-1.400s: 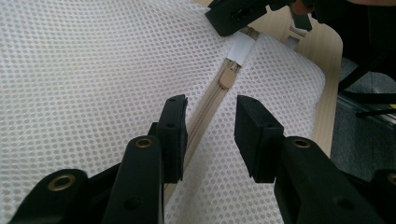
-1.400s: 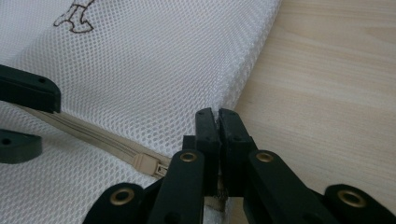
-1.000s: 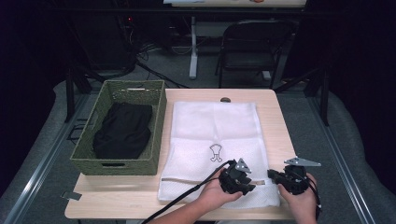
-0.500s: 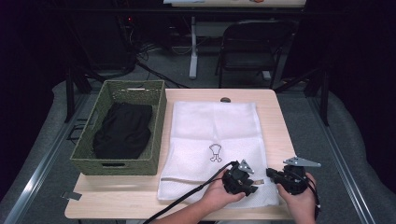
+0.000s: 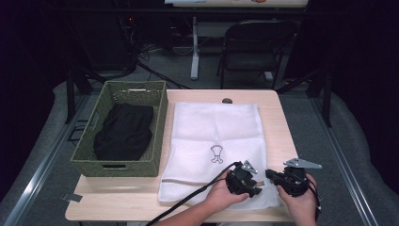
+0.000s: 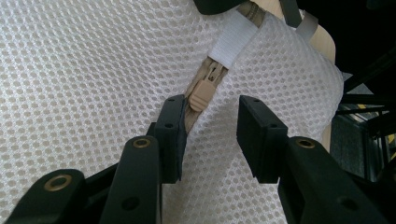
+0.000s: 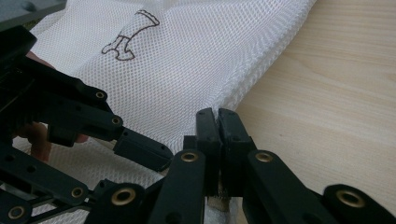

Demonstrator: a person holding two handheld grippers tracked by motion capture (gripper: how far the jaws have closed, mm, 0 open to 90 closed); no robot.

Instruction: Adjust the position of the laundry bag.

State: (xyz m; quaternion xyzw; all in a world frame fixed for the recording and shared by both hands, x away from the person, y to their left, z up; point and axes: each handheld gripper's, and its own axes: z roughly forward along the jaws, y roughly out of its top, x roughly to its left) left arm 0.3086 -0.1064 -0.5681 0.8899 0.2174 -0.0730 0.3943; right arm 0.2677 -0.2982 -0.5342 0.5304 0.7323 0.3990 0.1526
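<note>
Here, white mesh laundry bag (image 5: 216, 141) flat along right side of light wooden table (image 5: 282, 141), left gripper (image 6: 208, 121) jaws apart around beige zipper pull (image 6: 201, 93) near front edge, right gripper (image 7: 217, 122) pinched tight on bag's front right corner.

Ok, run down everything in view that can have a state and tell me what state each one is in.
Mesh laundry bag: flat on the table, zipped shut at the pull.
Zipper pull: between the open jaws, not yet gripped.
Left gripper: open.
Right gripper: shut on the bag's near edge.
Woven basket: holds dark clothing.
Folding chair: unfolded, beyond the table.
</note>
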